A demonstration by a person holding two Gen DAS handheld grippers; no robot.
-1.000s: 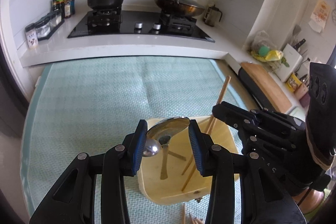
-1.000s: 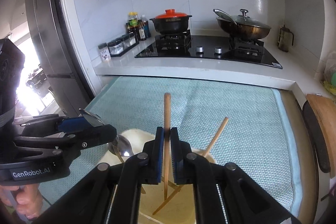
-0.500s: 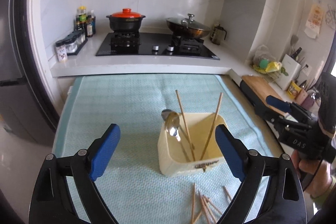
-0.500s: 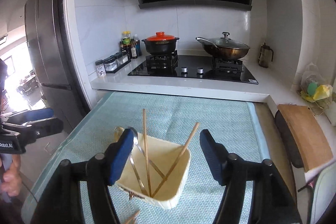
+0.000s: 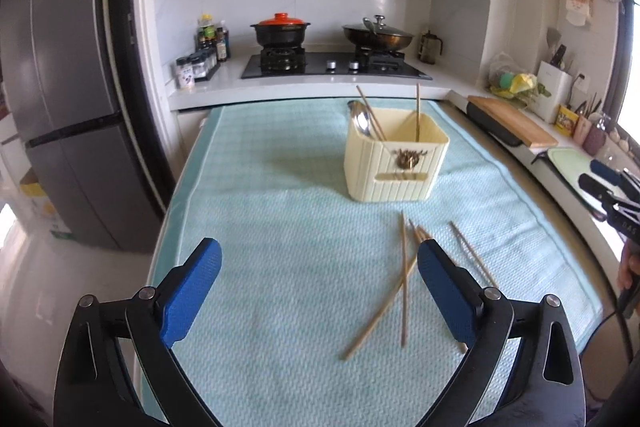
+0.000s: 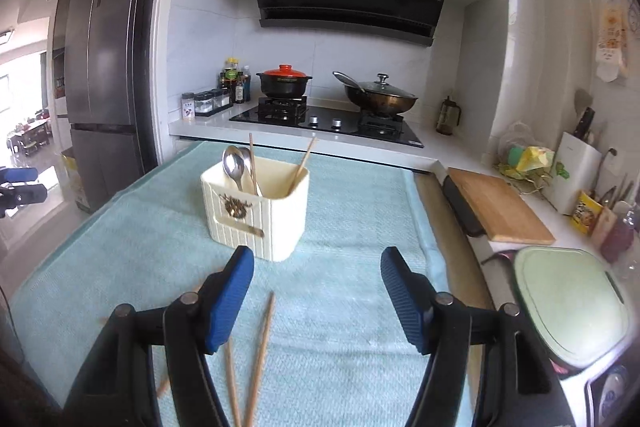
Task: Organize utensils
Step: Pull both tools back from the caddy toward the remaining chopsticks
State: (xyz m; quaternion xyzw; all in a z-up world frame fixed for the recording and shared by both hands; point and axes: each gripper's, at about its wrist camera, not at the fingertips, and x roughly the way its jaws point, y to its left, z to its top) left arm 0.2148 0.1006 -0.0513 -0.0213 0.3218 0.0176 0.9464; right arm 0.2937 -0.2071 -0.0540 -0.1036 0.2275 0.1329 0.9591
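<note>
A cream ribbed utensil holder [image 5: 396, 163] stands on the light green mat [image 5: 280, 247]; it also shows in the right wrist view [image 6: 256, 211]. In it stand a metal spoon [image 5: 360, 119] and two wooden chopsticks [image 5: 417, 111]. Several loose chopsticks [image 5: 404, 275] lie on the mat in front of the holder, and some show between the right fingers [image 6: 262, 347]. My left gripper [image 5: 319, 291] is open and empty, well back from the holder. My right gripper [image 6: 318, 295] is open and empty, also behind the holder.
A stove [image 5: 332, 67] with a red-lidded pot [image 5: 281, 29] and a wok [image 5: 378, 35] is at the back. A fridge [image 5: 60, 67] stands left. A wooden cutting board [image 6: 496, 203] and a green lid [image 6: 568, 303] sit on the right counter.
Both grippers let go of the spoon and the chopstick into the holder, opened wide, and pulled back and away from it. The loose chopsticks came into view.
</note>
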